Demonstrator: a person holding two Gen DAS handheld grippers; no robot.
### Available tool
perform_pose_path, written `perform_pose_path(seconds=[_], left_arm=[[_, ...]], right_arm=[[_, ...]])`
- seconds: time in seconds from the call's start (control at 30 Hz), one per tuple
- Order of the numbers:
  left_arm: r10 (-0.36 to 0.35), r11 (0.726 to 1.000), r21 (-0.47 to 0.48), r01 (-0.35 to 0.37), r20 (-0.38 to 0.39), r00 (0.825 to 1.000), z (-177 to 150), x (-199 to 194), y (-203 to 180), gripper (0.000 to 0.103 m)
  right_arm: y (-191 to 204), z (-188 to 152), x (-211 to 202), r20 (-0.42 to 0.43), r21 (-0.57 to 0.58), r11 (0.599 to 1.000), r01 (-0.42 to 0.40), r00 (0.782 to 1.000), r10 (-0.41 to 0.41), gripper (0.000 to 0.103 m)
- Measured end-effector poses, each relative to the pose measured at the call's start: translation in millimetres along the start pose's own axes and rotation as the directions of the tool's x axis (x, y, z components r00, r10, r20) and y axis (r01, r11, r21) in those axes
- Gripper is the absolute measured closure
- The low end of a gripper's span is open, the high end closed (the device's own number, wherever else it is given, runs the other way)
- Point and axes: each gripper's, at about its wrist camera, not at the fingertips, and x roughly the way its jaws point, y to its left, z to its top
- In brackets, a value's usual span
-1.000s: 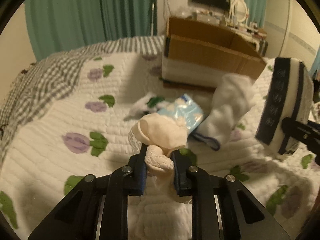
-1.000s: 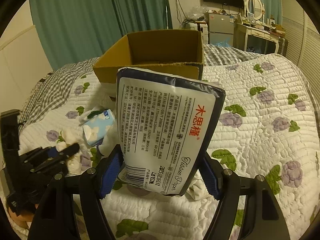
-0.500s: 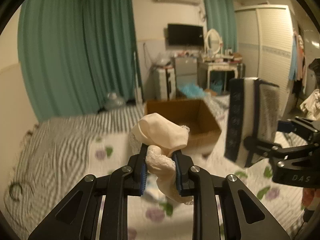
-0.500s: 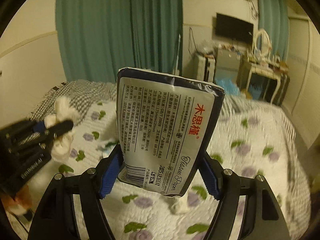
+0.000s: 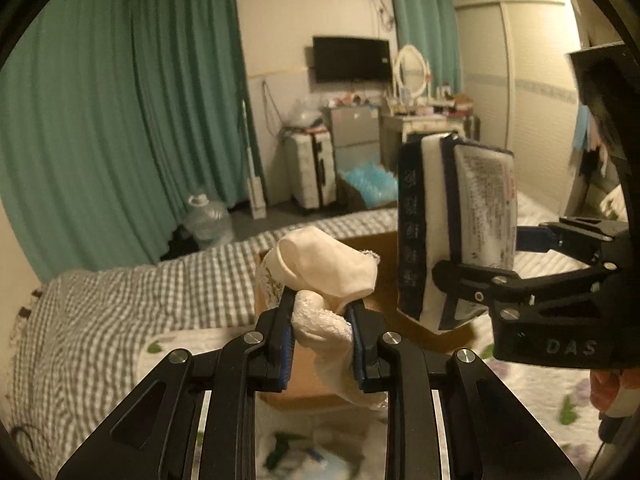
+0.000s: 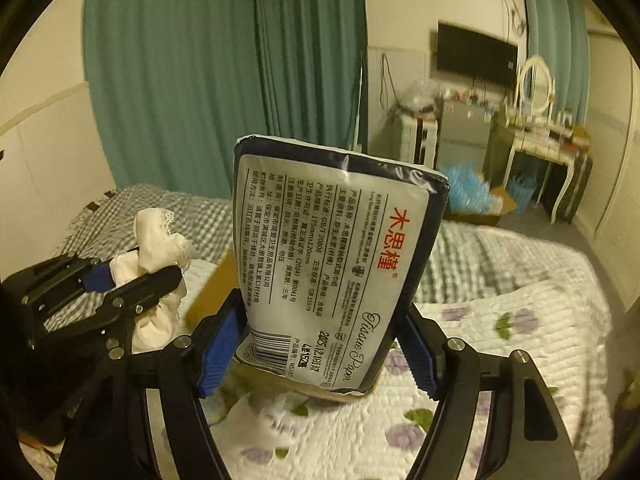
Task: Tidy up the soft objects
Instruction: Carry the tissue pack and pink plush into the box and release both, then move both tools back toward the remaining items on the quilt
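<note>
White cloth [image 5: 320, 276], pinched in the nearly closed left gripper [image 5: 322, 338], held above the cardboard box [image 5: 412, 312]. Tissue pack [image 6: 336, 272], clamped upright between the wide-set jaws of the right gripper [image 6: 316, 354], over the bed [image 6: 500, 340].

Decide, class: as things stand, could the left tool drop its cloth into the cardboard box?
Probably yes. The left tool grips the cloth just before the open box; nothing blocks it, though the tissue pack hangs close alongside.
</note>
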Motion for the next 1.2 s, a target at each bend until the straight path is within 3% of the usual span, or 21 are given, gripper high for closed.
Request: perform_pose_path(seconds=[0.1,0.27,0.4,0.47,0.6,0.7,0.73,0.9,1.0,1.2], left_arm=[[0.002,1.000,0.015,-0.001,-0.037,0.999,-7.9,36.9,1.6,0.079],[-0.032,0.999,0.000,0.032,-0.080,0.996,-24.5,74.8,5.4,0.077],[-0.025,1.000,-0.021,0.024,-0.067,0.997,-32.0,87.0,7.7,0.041],[-0.006,0.999,-0.032,0.004,-0.061,0.998,-30.7,86.8,8.6,0.040],[0.013,0.999,-0.043,-0.015,-0.042,0.999,-26.0,71.1,7.5,0.039],[0.034,0.999,-0.029,-0.035,-0.012,0.999,-19.4,53.6,8.0,0.029],[0.043,0.999,-0.025,-0.042,0.004,0.999,-14.9,40.1,5.8,0.022],[0.056,0.998,-0.043,-0.052,0.100,0.993,2.6,-25.7,2.0,0.019],[0.055,0.998,-0.037,-0.050,0.139,0.989,10.9,-67.5,-0.3,0.008],[0.018,1.000,-0.008,-0.016,0.205,0.979,8.0,-143.2,-8.6,0.007]], right_arm=[[-15.9,-1.8,48.4,-0.060,0.044,0.999,-0.010,0.998,0.012,0.031],[-31.2,-9.2,90.1,-0.086,0.059,0.998,-0.027,0.996,0.033,0.029],[-43.2,-11.7,96.7,-0.064,0.099,0.995,-0.025,0.997,0.031,0.022],[-53.4,-10.3,89.3,-0.041,0.131,0.991,-0.031,0.999,0.036,0.018],[-56.6,-4.7,60.8,0.005,0.145,0.989,-0.016,1.000,0.016,0.018],[-49.3,-1.1,24.5,0.054,0.115,0.993,0.020,0.998,-0.027,0.014],[-45.2,-0.3,12.1,0.066,0.109,0.994,0.024,0.997,-0.032,0.012],[-25.8,5.4,-64.4,0.142,0.068,0.996,0.059,0.987,-0.068,0.007],[-12.7,4.4,-117.8,0.183,0.039,0.996,0.082,0.979,-0.088,0.003],[16.6,-11.7,-187.8,0.194,-0.020,0.996,0.090,0.977,-0.085,0.002]])
